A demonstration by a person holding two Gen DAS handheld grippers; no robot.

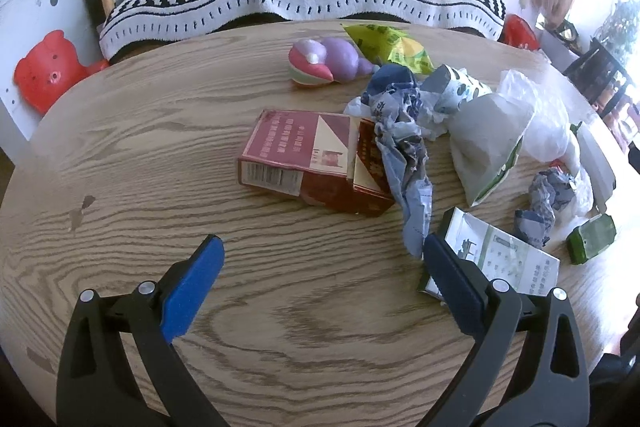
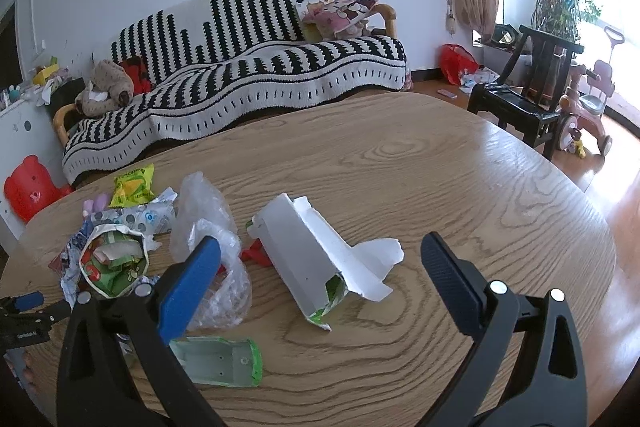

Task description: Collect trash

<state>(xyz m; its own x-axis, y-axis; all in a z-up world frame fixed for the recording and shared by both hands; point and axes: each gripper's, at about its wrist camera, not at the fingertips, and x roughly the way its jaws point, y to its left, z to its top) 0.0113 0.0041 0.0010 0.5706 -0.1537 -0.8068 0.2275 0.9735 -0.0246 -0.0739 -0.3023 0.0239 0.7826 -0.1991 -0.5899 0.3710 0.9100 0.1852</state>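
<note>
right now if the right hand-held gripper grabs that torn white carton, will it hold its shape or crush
The torn white carton will probably crush: one end is ripped open and flaps hang loose. It looks empty, so likely light. Lying flat on the table, it should slide rather than roll.

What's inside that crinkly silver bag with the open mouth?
In the right wrist view, the silver bag gapes open, showing crumpled green and red wrappers and a pale scrap stuffed inside. Anything deeper is hidden beneath them.
</note>
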